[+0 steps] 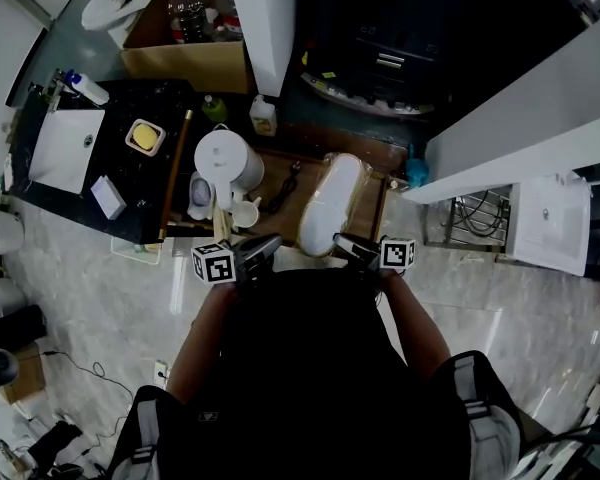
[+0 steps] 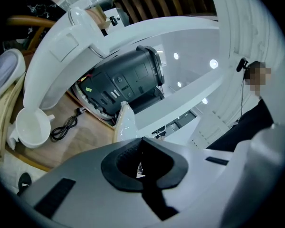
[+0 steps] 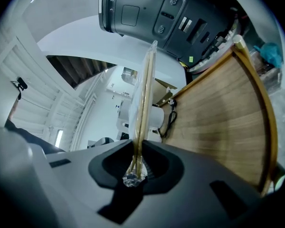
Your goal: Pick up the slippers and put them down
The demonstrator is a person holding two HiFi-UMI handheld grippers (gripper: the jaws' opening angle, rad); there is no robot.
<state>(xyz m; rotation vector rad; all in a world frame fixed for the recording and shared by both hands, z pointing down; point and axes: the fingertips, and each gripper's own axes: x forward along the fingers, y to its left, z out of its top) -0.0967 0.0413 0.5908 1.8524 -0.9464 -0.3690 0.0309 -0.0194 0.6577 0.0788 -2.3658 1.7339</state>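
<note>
**A:** Where do we have the slippers (image 1: 330, 204)?

**B:** In their clear wrap, as a long pale pack over the right half of the wooden surface (image 3: 223, 113), with its near end towards us. We hold that end from both sides.

**A:** How do the right tongs (image 1: 338, 238) stand?

**B:** Closed on the wrap. In the right gripper view the pack runs edge-on straight up from between the pads, and crinkled plastic bunches in the slit.

**A:** And the left tongs (image 1: 276, 239)?

**B:** Narrow, almost together. In the left gripper view only a small shiny scrap of the wrap shows in the slit. The pack rises just beyond the tips, so we read them as pinching its corner.

**A:** Does the far end rest on the wood?

**B:** We cannot tell from any view.

**A:** What do we have round the pack?

**B:** To its left a black cable (image 1: 285, 185) lies on the wood. Further left are a small white cup (image 1: 246, 213) and, beside it, a white kettle (image 1: 226, 163). Beyond the wood sits a dark grey machine (image 2: 128, 77), and a teal object (image 1: 417, 173) lies off the right corner.

**A:** And further out?

**B:** Left of the wood a dark surface (image 1: 140, 178) carries a white sink (image 1: 68, 148) and a yellow block (image 1: 145, 136) in a dish. Our marker cubes (image 1: 213, 263) sit just outside each pair of tongs, and a pale glossy floor (image 1: 130, 308) spreads beneath us.
</note>
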